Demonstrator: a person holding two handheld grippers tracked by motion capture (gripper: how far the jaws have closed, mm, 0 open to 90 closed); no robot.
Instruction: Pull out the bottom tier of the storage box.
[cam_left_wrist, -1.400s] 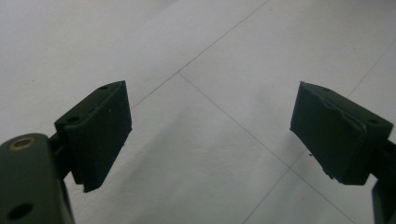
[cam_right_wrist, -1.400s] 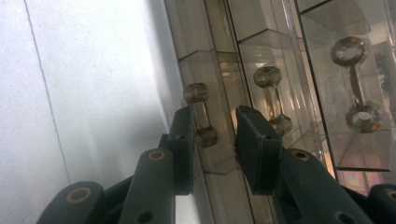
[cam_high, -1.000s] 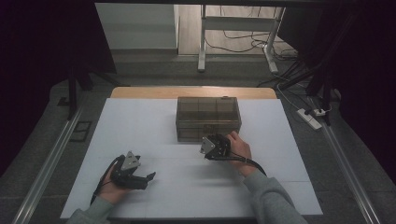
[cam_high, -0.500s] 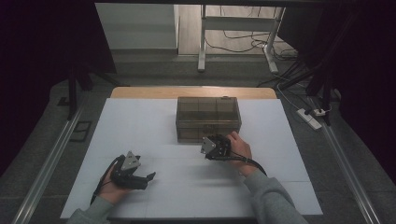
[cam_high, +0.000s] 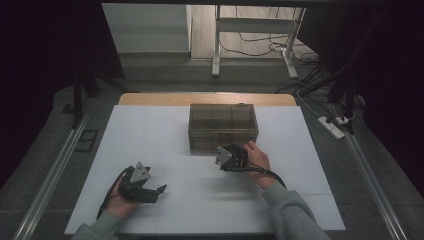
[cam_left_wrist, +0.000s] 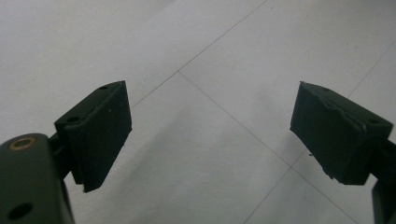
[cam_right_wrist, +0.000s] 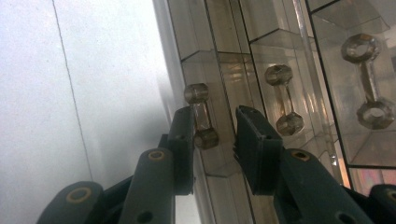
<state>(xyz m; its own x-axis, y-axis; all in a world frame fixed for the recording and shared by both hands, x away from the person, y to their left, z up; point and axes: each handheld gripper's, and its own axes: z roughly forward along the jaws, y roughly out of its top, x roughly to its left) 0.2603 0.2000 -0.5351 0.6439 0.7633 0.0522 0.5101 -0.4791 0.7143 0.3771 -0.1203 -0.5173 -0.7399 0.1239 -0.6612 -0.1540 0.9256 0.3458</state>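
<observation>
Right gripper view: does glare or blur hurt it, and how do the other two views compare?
Right gripper view: the smoky clear plastic drawer box throws reflections across its fronts, yet the dumbbell-shaped clear handle between the right tongs reads sharp. Left gripper view: evenly lit, the left tongs slightly soft against the white tabletop. High view: dim, dark at both sides, with small detail lost.

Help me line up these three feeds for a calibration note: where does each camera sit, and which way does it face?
High view: above the person's side, facing forward and down on the white table; both forearms, left gripper, right gripper.
Left gripper view: on the left gripper, facing down at bare table between wide-open jaws.
Right gripper view: on the right gripper, facing the drawer box; jaws flank a handle.
Shared: high and right gripper views both show the drawer box.
</observation>
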